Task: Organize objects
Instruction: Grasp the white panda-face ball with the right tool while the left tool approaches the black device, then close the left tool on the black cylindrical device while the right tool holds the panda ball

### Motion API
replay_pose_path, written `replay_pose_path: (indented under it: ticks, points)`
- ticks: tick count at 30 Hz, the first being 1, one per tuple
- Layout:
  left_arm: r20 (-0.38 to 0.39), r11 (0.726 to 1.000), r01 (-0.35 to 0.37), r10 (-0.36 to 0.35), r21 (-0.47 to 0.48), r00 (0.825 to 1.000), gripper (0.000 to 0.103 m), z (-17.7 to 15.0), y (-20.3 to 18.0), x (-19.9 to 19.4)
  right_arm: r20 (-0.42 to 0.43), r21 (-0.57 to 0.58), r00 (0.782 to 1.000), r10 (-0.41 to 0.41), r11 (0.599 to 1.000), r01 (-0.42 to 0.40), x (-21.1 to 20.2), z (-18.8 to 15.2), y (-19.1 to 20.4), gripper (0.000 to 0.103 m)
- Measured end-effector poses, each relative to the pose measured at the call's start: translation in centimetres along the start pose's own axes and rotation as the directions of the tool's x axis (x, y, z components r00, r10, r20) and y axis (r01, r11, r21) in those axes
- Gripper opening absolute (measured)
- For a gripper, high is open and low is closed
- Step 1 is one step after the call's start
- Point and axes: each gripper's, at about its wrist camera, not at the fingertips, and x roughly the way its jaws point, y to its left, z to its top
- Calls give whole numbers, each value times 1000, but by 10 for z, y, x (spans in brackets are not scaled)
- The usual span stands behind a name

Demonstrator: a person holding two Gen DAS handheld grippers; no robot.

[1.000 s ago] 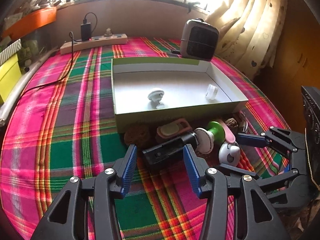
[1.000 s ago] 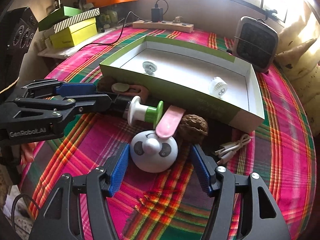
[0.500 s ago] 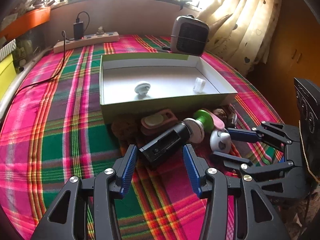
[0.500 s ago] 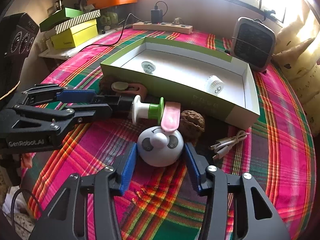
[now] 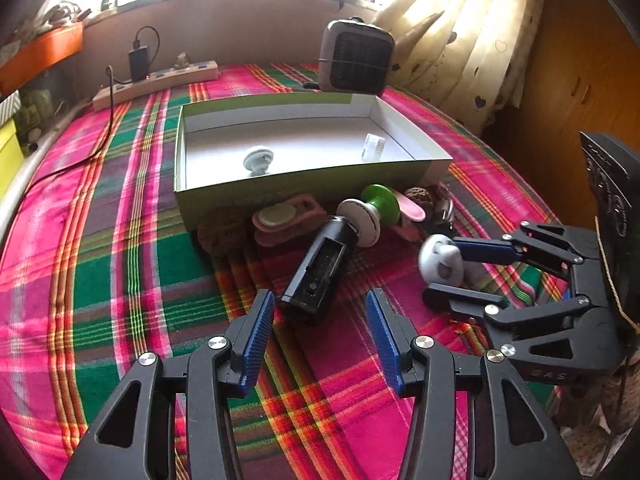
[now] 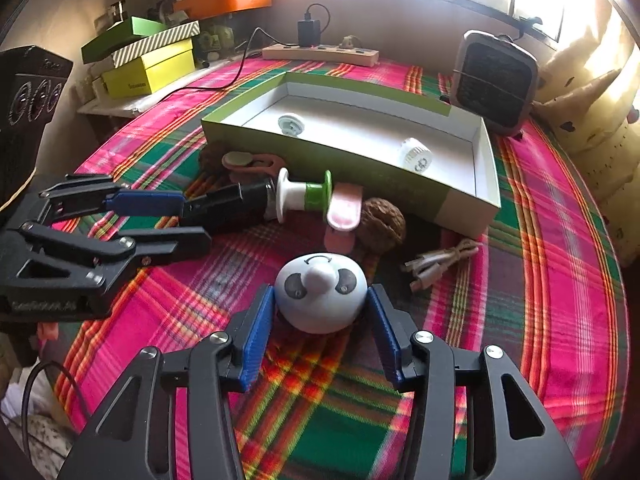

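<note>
Jaws point(image 6: 320, 300) closed on one panda toy point(image 6: 321, 294), two white caps point(image 6: 416, 155) boxed.

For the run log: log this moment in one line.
right gripper: shut on panda toy | left gripper: open, at black case | box: two items

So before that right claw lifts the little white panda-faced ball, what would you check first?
1. White panda-faced ball centred between the right gripper pads: ok.
2. Pads pressing both sides: ok.
3. Pink clip clear of the ball: ok.
4. Green cardboard box has room: ok, two small white pieces inside.
5. Left gripper out of the way: ok, open around the black cylinder.
6. Grip firm enough: cannot tell.
</note>
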Motion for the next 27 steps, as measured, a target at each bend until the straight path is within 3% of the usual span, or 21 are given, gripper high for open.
replay_pose_path:
  ticks: [21, 27]
  points:
    - [-27, 995, -38, 41, 90, 999, 46, 21, -12, 22, 10, 24, 1000, 3, 1000, -3, -3, -4, -7, 49]
    - [-27, 995, -52, 54, 86, 998, 35, 23, -13, 24, 15, 22, 1000, 7, 1000, -7, -3, -4, -7, 49]
